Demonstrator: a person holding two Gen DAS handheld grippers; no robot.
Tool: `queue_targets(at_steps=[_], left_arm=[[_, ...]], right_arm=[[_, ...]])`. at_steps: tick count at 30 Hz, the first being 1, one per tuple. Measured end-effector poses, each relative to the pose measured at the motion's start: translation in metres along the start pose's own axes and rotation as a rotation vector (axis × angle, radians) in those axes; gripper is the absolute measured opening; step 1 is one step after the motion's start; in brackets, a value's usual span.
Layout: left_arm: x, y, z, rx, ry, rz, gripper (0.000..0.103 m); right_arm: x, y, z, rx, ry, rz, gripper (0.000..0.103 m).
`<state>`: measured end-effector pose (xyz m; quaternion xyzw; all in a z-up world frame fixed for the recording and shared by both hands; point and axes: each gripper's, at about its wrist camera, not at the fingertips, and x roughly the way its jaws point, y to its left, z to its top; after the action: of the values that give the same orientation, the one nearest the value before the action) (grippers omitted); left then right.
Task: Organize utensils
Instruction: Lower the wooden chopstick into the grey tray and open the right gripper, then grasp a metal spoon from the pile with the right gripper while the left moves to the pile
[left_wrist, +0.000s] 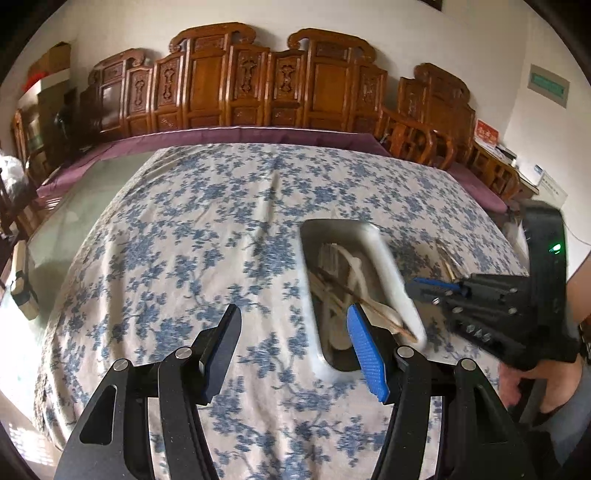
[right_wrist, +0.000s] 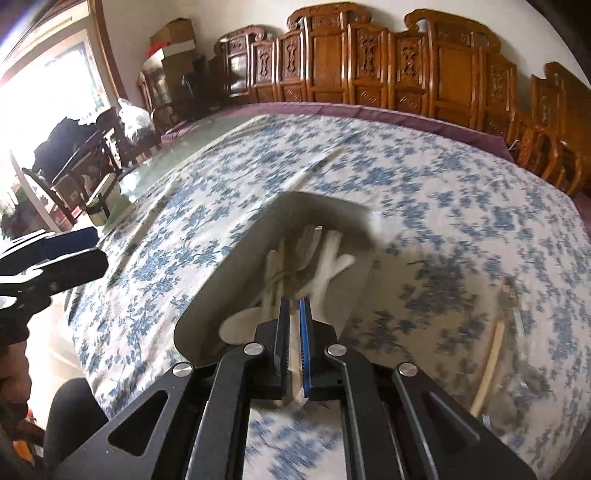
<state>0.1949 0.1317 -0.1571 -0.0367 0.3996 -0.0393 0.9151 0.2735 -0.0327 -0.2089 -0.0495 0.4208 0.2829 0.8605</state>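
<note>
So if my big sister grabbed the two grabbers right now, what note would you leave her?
Left gripper: open, holding nothing, low over the flowered tablecloth just left of the tray.
Right gripper: fingers nearly closed, over the tray's near end; something pale sits between them, too blurred to name.
Tray: already holds white spoons and chopsticks.
Left to do: a few utensils lie on the cloth right of the tray; the blur hides what they are. Put them in the tray.
</note>
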Motion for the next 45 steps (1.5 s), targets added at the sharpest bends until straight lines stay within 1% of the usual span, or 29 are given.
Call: queue_targets(at_steps=[3, 5, 6, 10, 15, 18, 21, 25, 29, 32, 37, 39, 41, 43, 45], left_arm=[[0.003, -0.02, -0.001, 0.035, 0.01, -0.021, 0.057], [0.008, -0.034, -0.002, 0.045, 0.021, -0.039, 0.057], [0.01, -0.04, -0.003, 0.049, 0.025, -0.045, 0.057], [0.022, -0.072, -0.006, 0.082, 0.045, -0.077, 0.057], [0.033, -0.104, -0.009, 0.108, 0.066, -0.116, 0.057], [0.042, -0.123, -0.009, 0.125, 0.081, -0.134, 0.057], [0.052, -0.14, -0.008, 0.144, 0.099, -0.143, 0.057], [0.064, -0.16, -0.006, 0.17, 0.109, -0.154, 0.057], [0.072, -0.175, -0.004, 0.179, 0.115, -0.164, 0.057], [0.075, -0.181, -0.005, 0.177, 0.119, -0.17, 0.057], [0.075, -0.181, -0.007, 0.174, 0.121, -0.175, 0.057], [0.076, -0.18, -0.007, 0.167, 0.123, -0.175, 0.057], [0.075, -0.179, -0.008, 0.16, 0.124, -0.178, 0.057], [0.075, -0.178, -0.009, 0.158, 0.125, -0.179, 0.057], [0.076, -0.177, -0.009, 0.158, 0.126, -0.179, 0.057]], right_arm=[[-0.027, -0.027, -0.009, 0.0, -0.026, -0.036, 0.009], [-0.039, -0.044, -0.016, 0.0, -0.033, -0.067, 0.023], [-0.046, -0.057, -0.021, 0.0, -0.036, -0.089, 0.025], [-0.064, -0.109, -0.038, 0.022, -0.037, -0.18, 0.026], [-0.071, -0.166, -0.061, 0.057, -0.012, -0.239, 0.026], [-0.063, -0.194, -0.075, 0.091, 0.017, -0.246, 0.026], [-0.051, -0.212, -0.083, 0.116, 0.046, -0.241, 0.026], [-0.034, -0.225, -0.079, 0.13, 0.079, -0.217, 0.026], [-0.01, -0.231, -0.065, 0.123, 0.136, -0.197, 0.026], [0.002, -0.231, -0.053, 0.113, 0.159, -0.194, 0.026], [0.019, -0.227, -0.042, 0.086, 0.228, -0.203, 0.026], [0.026, -0.225, -0.042, 0.07, 0.262, -0.222, 0.026], [0.028, -0.223, -0.039, 0.066, 0.268, -0.234, 0.025], [0.029, -0.223, -0.038, 0.072, 0.277, -0.234, 0.023], [0.032, -0.222, -0.036, 0.068, 0.293, -0.232, 0.018]])
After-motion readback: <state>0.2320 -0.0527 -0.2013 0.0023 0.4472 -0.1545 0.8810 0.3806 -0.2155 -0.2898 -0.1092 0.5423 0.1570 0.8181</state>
